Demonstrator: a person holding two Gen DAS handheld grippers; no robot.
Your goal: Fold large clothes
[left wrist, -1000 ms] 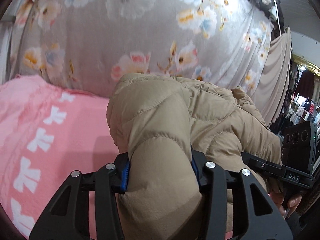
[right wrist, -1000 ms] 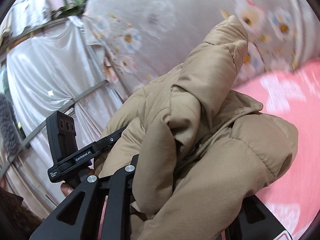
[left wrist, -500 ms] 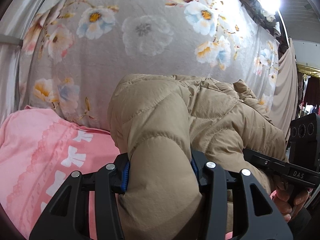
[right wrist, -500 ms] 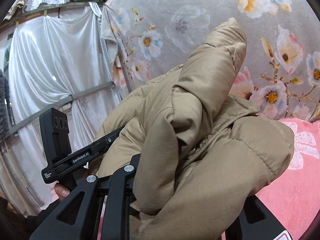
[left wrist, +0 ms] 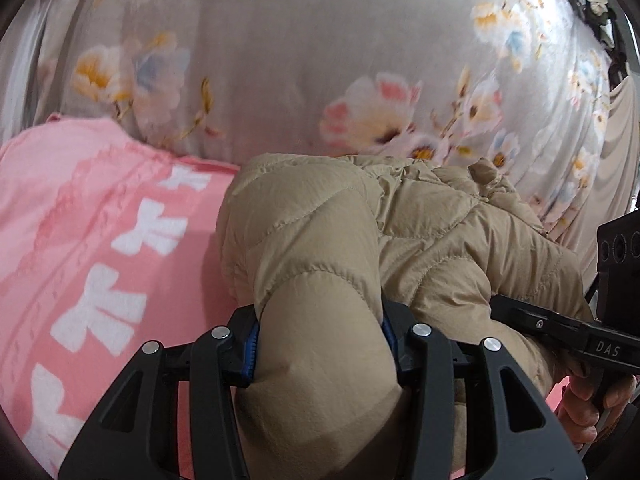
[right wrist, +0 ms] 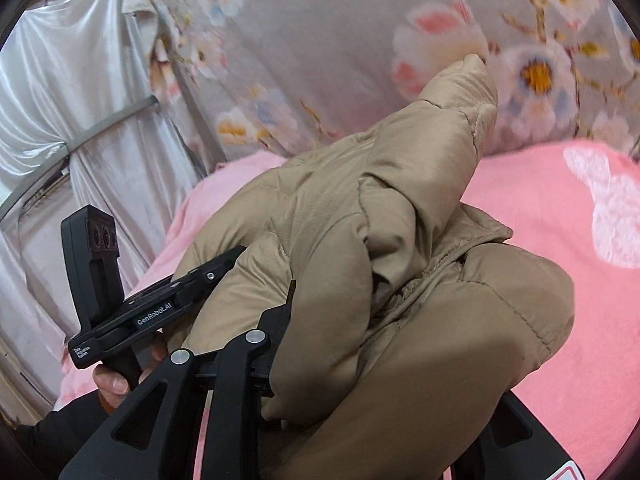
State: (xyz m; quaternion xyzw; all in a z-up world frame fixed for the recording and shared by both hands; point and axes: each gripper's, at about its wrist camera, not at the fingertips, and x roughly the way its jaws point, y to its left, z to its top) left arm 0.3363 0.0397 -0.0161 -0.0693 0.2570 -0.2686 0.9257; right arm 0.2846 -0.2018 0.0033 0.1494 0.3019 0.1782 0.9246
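Grey floral cloth [left wrist: 280, 60] hangs as the backdrop in my left wrist view, and below it a pink blanket with white bows [left wrist: 92, 248] covers the bed. Taking that blanket as my landmark, the tan puffer jacket [left wrist: 320, 240] sits bunched above its right part. My left hand-held gripper [left wrist: 320, 344] is clamped on a thick padded fold of the jacket, blue pads pressed into it from both sides. Left of the jacket the blanket lies bare out to its far edge under the floral cloth, so I see free room on that side. On the right, past the jacket, my right hand-held gripper shows side-on, a hand [left wrist: 588, 400] on its grip, and I read "DAS" on its black body.

From the right wrist view, the same floral cloth [right wrist: 320, 40] fills the back, with a shiny white drape [right wrist: 80, 80] to its left. The jacket [right wrist: 400, 280] rises over the pink blanket [right wrist: 560, 240], one padded tip standing up against the cloth. My right hand-held gripper [right wrist: 384, 344] is squeezed narrow on a bundle of jacket folds; only its left finger shows, the other is buried. Bare blanket spreads to the jacket's right. At left the other gripper's body [right wrist: 132, 312] reads "GenRobot.AI"; the smaller print on it is too fine to read.
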